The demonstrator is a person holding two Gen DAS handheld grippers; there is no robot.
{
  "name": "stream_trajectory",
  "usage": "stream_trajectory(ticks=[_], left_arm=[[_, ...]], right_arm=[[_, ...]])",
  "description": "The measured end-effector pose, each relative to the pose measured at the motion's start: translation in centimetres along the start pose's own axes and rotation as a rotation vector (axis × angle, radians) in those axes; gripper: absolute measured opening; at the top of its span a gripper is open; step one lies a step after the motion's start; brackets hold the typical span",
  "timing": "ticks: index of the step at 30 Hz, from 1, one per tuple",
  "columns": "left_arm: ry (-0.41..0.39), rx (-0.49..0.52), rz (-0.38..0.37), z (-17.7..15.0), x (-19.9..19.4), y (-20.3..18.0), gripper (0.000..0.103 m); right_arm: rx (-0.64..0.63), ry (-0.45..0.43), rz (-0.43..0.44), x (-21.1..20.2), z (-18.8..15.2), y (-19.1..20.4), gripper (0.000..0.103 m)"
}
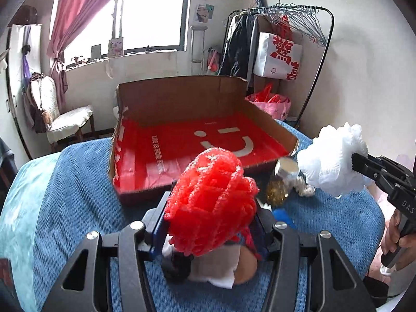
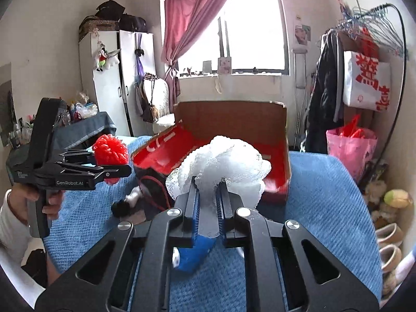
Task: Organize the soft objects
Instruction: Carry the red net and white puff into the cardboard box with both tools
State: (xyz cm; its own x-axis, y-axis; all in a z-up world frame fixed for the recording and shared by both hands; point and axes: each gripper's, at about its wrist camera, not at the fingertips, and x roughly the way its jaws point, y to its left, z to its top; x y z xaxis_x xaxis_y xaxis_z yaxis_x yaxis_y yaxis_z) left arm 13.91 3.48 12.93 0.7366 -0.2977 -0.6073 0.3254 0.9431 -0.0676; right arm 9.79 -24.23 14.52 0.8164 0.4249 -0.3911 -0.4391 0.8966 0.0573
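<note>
Left gripper (image 1: 210,223) clamps the red pouf (image 1: 212,200); right gripper (image 2: 209,202) is pinched tight on the white pouf (image 2: 221,166). Both are held in the air above the bed (image 1: 78,202), just short of the box (image 1: 182,98), which is red-lined and empty.

Risks: mesh is springy, so the white pouf, held by a thin pinch of netting, could slip out. On release, mesh may snag the pads and drag back out. The near box wall is low, so a pouf let go too soon lands on the clutter in front, by the jar (image 1: 282,179).

Surface: blue textured bedspread, soft, so the box may tilt. Small bedroom, with window (image 2: 254,26), pink curtain (image 2: 192,15), clothes rack (image 1: 283,26), wardrobe (image 2: 111,78).
</note>
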Motion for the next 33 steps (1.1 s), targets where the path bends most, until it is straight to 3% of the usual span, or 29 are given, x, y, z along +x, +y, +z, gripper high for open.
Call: stream_trajectory(ticks=[5, 19, 26, 33], left_arm=[[0.012, 0.022, -0.025, 2.7, 1.2, 0.6, 0.056], [0.259, 0.088, -0.09, 8.7, 10.9, 2.3, 0.056], [0.352, 0.041, -0.092, 11.2, 16.5, 4.1, 0.056], [0.443, -0.053, -0.026, 13.1, 24.2, 7.1, 0.056]], right_arm=[[-0.017, -0.021, 0.016, 1.5, 2.4, -0.9, 0.011], [-0.104, 0.103, 0.025, 11.4, 7.6, -2.6, 0.011], [-0.15, 0.241, 0.004, 19.5, 9.3, -2.8, 0.011], [-0.108, 0.42, -0.071, 30.0, 10.0, -5.5, 0.011]])
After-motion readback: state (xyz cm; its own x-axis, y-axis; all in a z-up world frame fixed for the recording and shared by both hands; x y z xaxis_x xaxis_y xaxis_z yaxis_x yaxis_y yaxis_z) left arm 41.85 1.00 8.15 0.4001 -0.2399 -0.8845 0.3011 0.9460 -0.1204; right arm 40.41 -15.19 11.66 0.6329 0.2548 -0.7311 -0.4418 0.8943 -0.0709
